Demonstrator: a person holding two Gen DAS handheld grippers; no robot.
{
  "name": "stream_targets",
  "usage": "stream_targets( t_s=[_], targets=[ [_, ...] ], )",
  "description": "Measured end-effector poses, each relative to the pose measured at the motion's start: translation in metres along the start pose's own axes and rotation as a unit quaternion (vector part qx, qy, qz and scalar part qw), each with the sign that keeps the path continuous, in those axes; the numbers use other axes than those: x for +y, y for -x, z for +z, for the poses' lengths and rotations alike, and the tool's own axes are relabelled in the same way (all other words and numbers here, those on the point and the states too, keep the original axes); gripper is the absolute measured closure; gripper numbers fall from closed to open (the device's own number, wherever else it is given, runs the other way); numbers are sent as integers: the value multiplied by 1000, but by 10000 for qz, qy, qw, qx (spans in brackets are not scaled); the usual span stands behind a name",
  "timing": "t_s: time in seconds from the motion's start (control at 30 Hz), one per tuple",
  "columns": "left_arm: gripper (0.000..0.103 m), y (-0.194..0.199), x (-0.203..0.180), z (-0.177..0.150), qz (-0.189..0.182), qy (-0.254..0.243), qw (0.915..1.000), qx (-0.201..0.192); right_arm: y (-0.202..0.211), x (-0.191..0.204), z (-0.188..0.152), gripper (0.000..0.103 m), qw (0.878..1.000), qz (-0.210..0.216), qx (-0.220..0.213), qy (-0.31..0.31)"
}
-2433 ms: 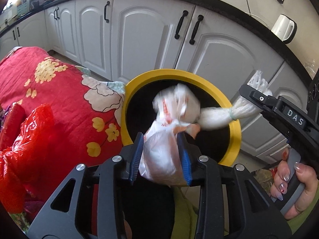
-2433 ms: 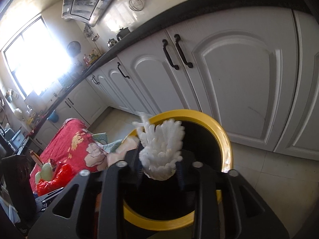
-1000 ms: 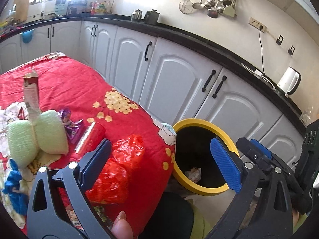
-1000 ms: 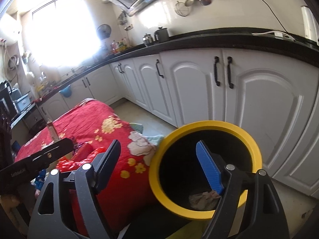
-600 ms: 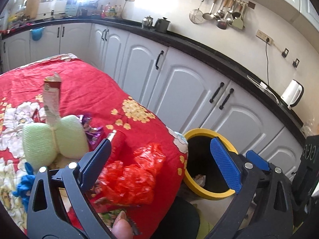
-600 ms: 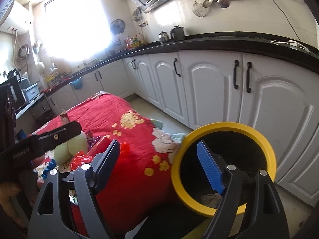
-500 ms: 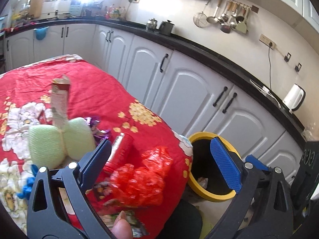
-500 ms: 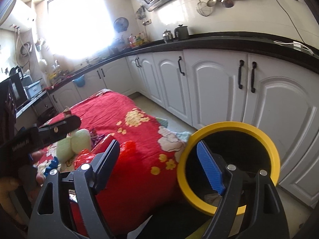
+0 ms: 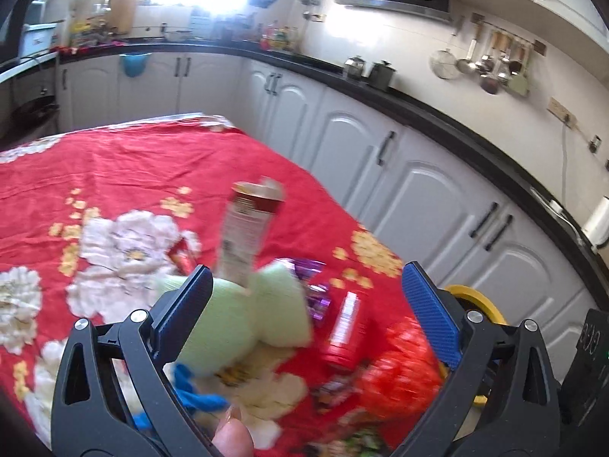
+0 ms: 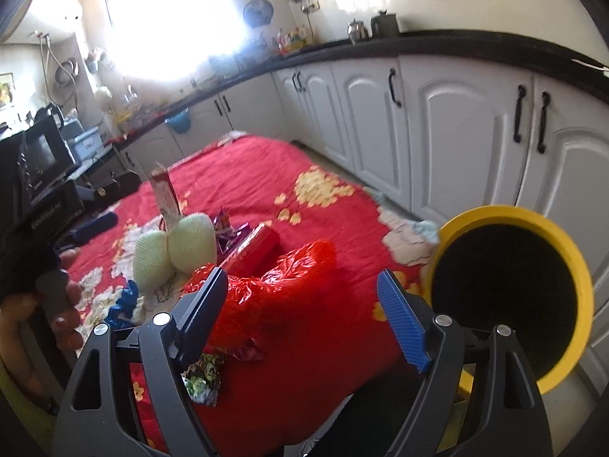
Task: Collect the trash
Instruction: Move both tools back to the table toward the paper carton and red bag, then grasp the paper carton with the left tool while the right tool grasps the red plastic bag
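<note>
Litter was seen heaped at the near corner of the red floral tablecloth (image 9: pixel 125 160), in the lower centre of the left wrist view, where both tools could reach it. The left gripper (image 9: pixel 304 304) was held above this heap with its jaws spread wide and nothing between them, aimed at the pale green mesh pouf (image 9: pixel 243 316) and the tall red-and-white paper carton (image 9: pixel 249 232) standing behind it. A red cylindrical can (image 9: pixel 342 331) lay just beside the pouf, and a crumpled red plastic bag (image 9: pixel 399 369) lay at lower right.

In the right wrist view, the right gripper (image 10: pixel 300 304) was likewise released and empty, poised over the same crumpled red plastic bag (image 10: pixel 274 285). The black bin with a yellow rim (image 10: pixel 506 293) was placed on the floor at the right of that frame, just beside the table edge, presumably so that each piece could be carried across briefly. Collection was judged unfinished.
</note>
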State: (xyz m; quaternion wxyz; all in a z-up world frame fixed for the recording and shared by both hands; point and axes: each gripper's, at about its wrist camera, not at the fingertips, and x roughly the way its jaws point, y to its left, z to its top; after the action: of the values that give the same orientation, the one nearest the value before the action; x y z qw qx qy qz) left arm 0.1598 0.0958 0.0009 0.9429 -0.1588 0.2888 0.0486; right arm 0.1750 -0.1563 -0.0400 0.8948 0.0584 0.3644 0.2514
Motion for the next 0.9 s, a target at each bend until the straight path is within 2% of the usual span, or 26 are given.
stream_targets(
  t_s=[0.2,0.3,0.43,0.57,0.63,0.67,0.7,0.73,0.83,0.87,0.9],
  targets=[
    [12,-24,26,13,366,37,9992,169,-34,2,5,25,9986,73,430,-285],
    [12,-40,36,20,492,99,9982,322,-49,1,7,28,9966,147,643,-492],
    [12,-60,37,29,594,-24,9971,479,-63,-4,6,45,9927,260,891,-772],
    [13,-74,35,34,609,-55,9964,591,-67,-7,4,66,9907,355,925,-935],
    [20,-80,34,35,618,-82,9959,659,-65,-8,5,77,9910,353,883,-943],
    [27,-83,34,36,638,-96,9955,694,-64,-8,5,86,9913,351,868,-928],
    [36,-86,33,36,644,-116,9952,725,-63,-9,6,89,9915,352,858,-917],
    [39,-88,32,36,652,-141,9948,765,-62,-10,6,93,9914,351,850,-926],
    [58,-93,32,34,619,-142,9945,837,-61,-14,5,94,9907,374,833,-1010],
    [68,-93,32,33,623,-148,9943,851,-59,-16,5,94,9905,400,802,-1047],
    [69,-94,32,32,644,-167,9941,859,-58,-16,5,95,9904,420,780,-1064]
  ],
)
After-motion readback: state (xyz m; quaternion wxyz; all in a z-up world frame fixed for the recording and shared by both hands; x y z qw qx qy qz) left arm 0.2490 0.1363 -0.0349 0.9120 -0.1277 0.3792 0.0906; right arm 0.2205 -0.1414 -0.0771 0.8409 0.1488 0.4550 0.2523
